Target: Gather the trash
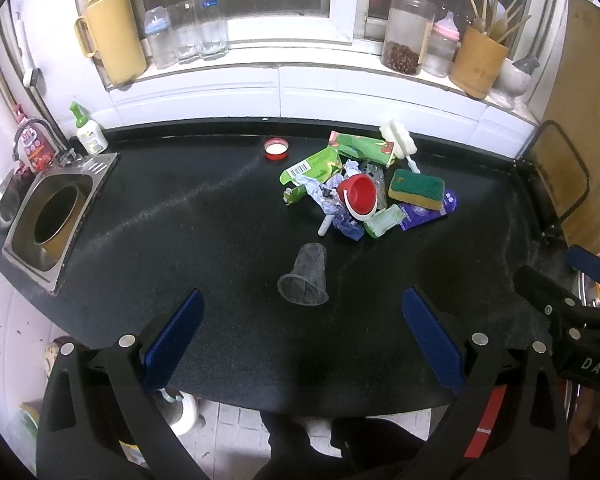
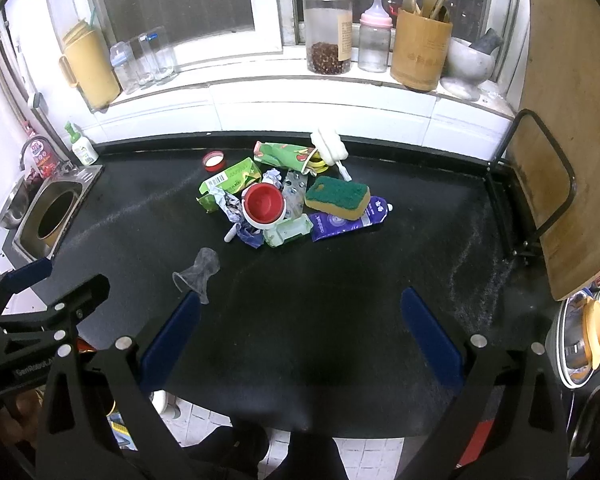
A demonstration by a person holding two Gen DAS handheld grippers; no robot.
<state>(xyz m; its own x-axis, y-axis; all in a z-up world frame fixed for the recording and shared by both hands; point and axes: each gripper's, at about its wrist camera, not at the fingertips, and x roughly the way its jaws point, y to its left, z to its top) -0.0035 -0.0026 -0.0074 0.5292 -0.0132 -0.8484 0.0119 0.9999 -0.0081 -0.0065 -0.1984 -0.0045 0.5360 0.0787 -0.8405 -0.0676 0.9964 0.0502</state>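
Left tongs (image 1: 302,332) and right tongs (image 2: 300,330) both stand wide and hold nothing above the near edge of the black worktop (image 1: 220,216). A clear plastic cup (image 1: 305,275) lies on its side at 12 o'clock of the left tongs. Beyond it, the trash pile (image 2: 284,196) holds a red cup (image 2: 263,202), green cartons (image 2: 230,179), a sponge (image 2: 337,197) and a purple pouch (image 2: 350,220). The sink (image 1: 52,216) lies at 9 o'clock.

Dim indoor light, dark windows, glare streaks on the black counter (image 1: 228,240), fisheye-bent edges.
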